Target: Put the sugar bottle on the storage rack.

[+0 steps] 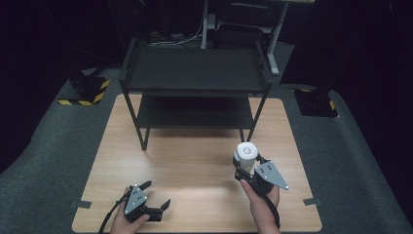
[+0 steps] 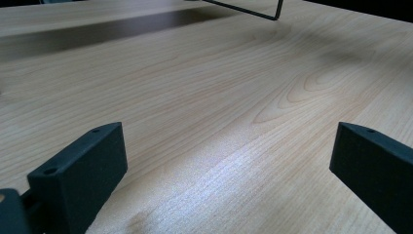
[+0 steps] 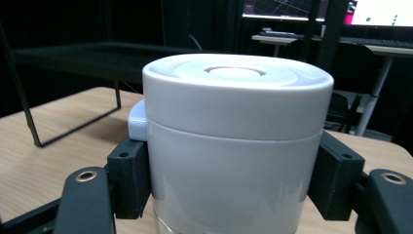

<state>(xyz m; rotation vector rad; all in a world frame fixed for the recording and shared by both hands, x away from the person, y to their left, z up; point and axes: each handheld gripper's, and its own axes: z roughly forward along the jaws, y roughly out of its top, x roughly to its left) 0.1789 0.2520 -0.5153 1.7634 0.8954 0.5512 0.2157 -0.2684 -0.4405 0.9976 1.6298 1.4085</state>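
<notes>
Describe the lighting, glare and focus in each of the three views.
High view: dark room, lit wooden table with a soft bright patch mid-front; black shelf rack shadows the wood beneath. Left gripper view: pale sheen on the wood between the open left gripper jaws, which look slightly soft. Right gripper view: white lidded container held sharp and evenly lit, bright monitors behind.

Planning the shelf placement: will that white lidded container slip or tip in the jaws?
The white container looks glossy, so possibly slippery. The right gripper clamps it below the lid, upright, so tipping seems unlikely. It appears rigid.
</notes>
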